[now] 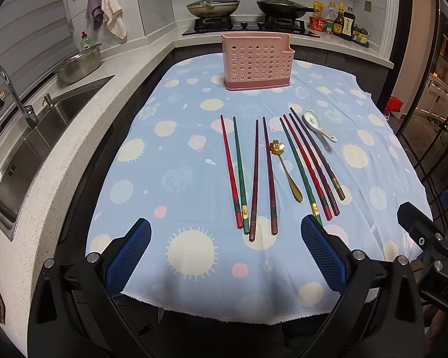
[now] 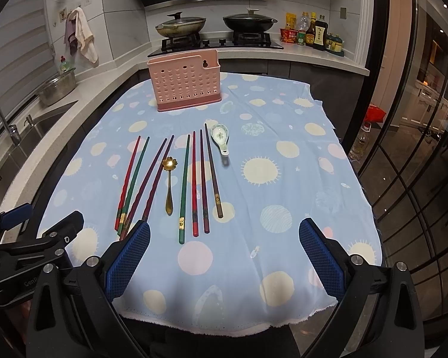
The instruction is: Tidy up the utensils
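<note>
Several chopsticks lie side by side on the blue patterned cloth: a left group (image 1: 248, 176) (image 2: 140, 182) and a right group (image 1: 310, 164) (image 2: 198, 179). A gold flower spoon (image 1: 286, 170) (image 2: 169, 185) lies between the groups. A white ceramic spoon (image 1: 318, 125) (image 2: 221, 138) lies at the right. A pink perforated utensil holder (image 1: 256, 61) (image 2: 183, 83) stands upright at the far end. My left gripper (image 1: 225, 232) is open and empty above the near ends of the chopsticks. My right gripper (image 2: 224, 234) is open and empty near the front edge.
A counter with a sink (image 1: 41, 137) and steel colander (image 1: 80, 65) runs along the left. A stove with two pans (image 2: 212, 24) and sauce bottles (image 2: 313, 32) stands behind. The cloth's front edge (image 2: 218, 325) hangs over the table. A glass door (image 2: 418, 149) is at the right.
</note>
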### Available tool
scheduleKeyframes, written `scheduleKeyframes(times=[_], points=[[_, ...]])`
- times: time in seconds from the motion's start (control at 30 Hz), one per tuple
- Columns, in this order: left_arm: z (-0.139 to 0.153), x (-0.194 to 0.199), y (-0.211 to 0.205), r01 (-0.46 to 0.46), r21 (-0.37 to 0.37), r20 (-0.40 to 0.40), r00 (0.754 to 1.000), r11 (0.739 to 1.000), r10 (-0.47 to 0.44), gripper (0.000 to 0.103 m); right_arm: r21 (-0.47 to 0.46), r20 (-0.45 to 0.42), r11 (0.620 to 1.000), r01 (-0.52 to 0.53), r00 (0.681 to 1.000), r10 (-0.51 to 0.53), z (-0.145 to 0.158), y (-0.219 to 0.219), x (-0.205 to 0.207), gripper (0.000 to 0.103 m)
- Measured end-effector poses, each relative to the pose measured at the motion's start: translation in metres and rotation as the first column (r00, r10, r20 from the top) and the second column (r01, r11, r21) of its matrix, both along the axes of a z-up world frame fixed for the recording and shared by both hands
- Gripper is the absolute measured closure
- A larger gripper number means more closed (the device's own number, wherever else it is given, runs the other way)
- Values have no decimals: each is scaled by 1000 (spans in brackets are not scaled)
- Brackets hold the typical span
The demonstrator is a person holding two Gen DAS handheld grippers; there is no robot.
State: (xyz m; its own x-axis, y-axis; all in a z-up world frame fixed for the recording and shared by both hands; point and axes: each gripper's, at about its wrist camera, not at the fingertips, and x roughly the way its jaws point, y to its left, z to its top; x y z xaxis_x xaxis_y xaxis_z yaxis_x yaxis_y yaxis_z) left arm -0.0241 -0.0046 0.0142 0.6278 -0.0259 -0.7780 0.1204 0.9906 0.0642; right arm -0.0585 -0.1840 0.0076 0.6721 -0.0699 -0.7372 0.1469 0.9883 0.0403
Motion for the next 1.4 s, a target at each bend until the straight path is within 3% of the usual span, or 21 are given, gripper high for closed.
scheduleKeyframes(times=[1.4], points=[[-3, 1, 7, -11, -13, -11, 1000, 1000, 11, 7, 13, -5, 1000, 5, 1000, -5, -4, 0, 0, 7]])
